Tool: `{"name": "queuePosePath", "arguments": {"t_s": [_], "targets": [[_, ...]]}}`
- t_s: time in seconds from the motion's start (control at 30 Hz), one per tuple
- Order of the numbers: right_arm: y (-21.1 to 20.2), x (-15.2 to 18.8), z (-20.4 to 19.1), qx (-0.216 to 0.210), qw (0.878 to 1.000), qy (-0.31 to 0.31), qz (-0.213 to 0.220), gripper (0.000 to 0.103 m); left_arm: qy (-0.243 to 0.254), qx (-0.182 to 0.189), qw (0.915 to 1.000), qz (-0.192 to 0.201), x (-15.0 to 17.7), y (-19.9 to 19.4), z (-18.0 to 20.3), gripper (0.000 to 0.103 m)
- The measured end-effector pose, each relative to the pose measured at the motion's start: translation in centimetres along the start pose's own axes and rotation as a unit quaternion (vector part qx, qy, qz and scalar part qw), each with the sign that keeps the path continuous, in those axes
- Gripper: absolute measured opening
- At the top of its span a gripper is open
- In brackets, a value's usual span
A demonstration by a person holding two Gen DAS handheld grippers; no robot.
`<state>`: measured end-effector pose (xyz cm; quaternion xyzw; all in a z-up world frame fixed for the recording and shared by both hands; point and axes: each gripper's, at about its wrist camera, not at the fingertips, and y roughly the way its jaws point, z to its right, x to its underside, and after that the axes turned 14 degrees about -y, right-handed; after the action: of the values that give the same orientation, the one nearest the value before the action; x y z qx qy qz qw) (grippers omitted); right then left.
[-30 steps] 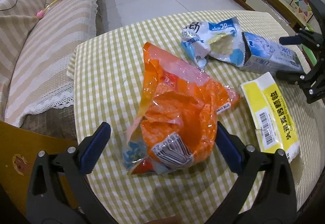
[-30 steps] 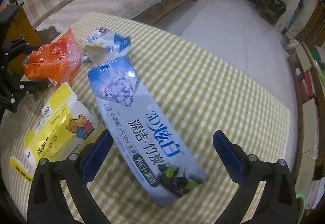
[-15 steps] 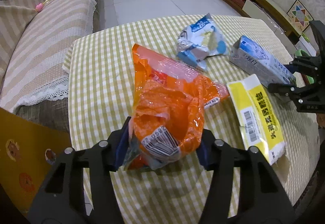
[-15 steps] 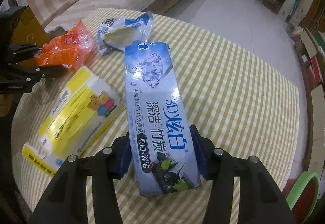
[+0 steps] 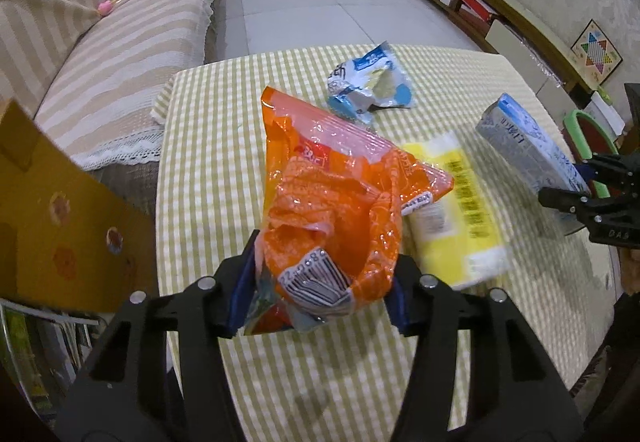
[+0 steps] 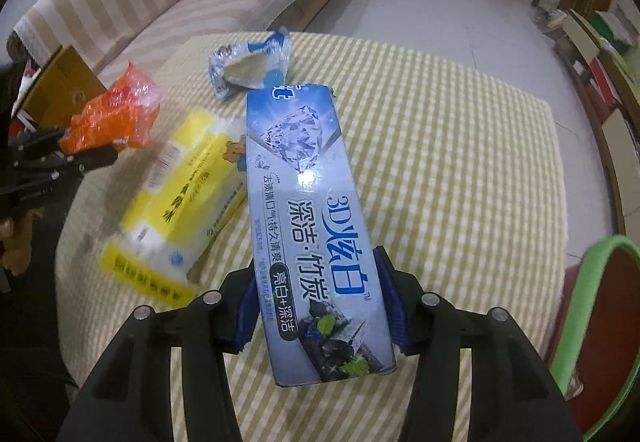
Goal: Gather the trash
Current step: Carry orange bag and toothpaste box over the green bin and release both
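My left gripper (image 5: 320, 290) is shut on a crumpled orange snack bag (image 5: 336, 209) and holds it up above the checked tablecloth (image 5: 208, 145). My right gripper (image 6: 316, 302) is shut on a long blue toothpaste box (image 6: 308, 209), lifted off the table. The box also shows at the right of the left wrist view (image 5: 528, 145). A yellow tissue pack (image 6: 180, 197) lies on the table between them, and a torn blue-and-white wrapper (image 6: 252, 65) lies at the far side.
A striped sofa (image 5: 92, 41) stands beyond the table's left edge. A cardboard box flap (image 5: 52, 209) is at the left. A red bin with a green rim (image 6: 600, 314) stands off the table's right edge.
Both grippers closed from wide open, the left on the orange bag, the right on the toothpaste box. Both items have since been lifted off the table.
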<state>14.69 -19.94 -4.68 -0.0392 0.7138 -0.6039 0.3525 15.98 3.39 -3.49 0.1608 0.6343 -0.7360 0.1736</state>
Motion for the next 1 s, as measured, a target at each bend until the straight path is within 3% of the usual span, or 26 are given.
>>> {"name": "queuePosePath", "arguments": {"t_s": [0.5,1.0], "targets": [[-7.9,3.2,1.3,0.027,0.996,0.061,0.056,0.050,0.005,0.019,0.9991,0.038,2.3,-6.2,3.9,0.052],[-11.3,6.0,2.3,0.042,0.991,0.094,0.087,0.050,0.011,0.045,0.9983,0.035,3.6,-7.7,7.5,0.052]]}}
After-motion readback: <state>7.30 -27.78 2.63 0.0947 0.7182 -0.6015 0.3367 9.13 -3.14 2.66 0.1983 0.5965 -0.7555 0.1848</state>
